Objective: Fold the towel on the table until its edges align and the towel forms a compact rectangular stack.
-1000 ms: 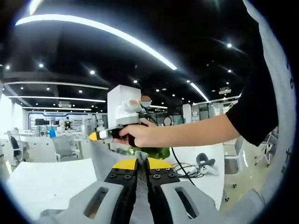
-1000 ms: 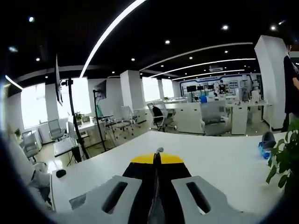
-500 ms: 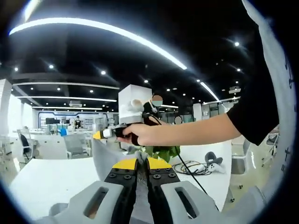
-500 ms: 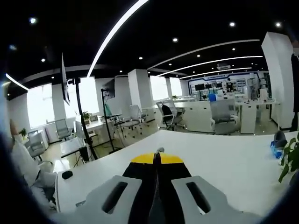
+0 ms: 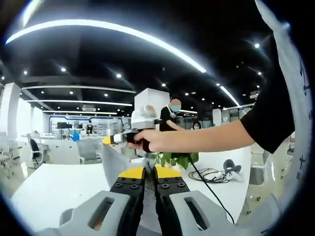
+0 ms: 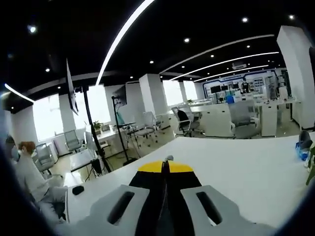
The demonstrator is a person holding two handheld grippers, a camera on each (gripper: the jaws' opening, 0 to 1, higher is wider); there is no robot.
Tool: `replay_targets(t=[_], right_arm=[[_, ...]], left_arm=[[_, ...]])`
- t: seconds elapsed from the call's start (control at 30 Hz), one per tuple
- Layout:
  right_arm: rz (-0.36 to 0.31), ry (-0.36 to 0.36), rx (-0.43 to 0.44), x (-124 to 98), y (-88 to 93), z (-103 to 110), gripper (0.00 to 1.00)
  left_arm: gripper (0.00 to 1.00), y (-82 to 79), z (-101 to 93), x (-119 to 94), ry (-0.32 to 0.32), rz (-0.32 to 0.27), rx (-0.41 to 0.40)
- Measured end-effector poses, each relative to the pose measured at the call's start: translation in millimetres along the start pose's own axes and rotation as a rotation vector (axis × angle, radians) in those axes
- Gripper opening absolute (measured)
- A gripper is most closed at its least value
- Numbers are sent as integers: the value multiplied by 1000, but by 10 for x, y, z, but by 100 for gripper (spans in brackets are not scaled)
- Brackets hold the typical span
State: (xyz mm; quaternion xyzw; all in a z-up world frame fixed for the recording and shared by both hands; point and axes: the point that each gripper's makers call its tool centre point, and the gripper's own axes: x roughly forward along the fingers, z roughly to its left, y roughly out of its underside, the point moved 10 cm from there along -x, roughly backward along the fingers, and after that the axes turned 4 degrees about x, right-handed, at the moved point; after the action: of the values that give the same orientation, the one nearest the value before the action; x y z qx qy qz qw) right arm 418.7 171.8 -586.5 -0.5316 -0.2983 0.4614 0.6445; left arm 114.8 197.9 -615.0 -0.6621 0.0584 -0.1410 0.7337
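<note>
My left gripper has its fingers clenched on the towel, pale grey, hanging taut up off the white surface. That view catches my hand holding the right gripper, pinching the towel's other corner. Right gripper view: fingers clamped on a sliver of cloth.

Right gripper — jaws closed (fabric pinched between) — over white table.
</note>
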Motion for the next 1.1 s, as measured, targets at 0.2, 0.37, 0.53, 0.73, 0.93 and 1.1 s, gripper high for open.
replay_targets(t=[0.2, 0.37, 0.53, 0.73, 0.93, 1.1], right_arm=[[19, -19, -5, 104, 48, 77, 0], [32, -32, 2, 164, 111, 135, 0], [41, -47, 8, 251, 132, 192, 0], [59, -56, 0, 323, 184, 236, 0], [85, -56, 3, 385, 323, 251, 0], [103, -58, 12, 436, 420, 264, 0]], left_arm=[[7, 42, 45, -36, -23, 8, -12], [7, 85, 83, -118, -48, 17, -25], [7, 113, 142, -167, -79, 21, -45], [7, 204, 216, -230, -93, 48, -54], [7, 338, 275, -321, -122, 87, -74], [7, 457, 305, -386, -141, 117, -92]])
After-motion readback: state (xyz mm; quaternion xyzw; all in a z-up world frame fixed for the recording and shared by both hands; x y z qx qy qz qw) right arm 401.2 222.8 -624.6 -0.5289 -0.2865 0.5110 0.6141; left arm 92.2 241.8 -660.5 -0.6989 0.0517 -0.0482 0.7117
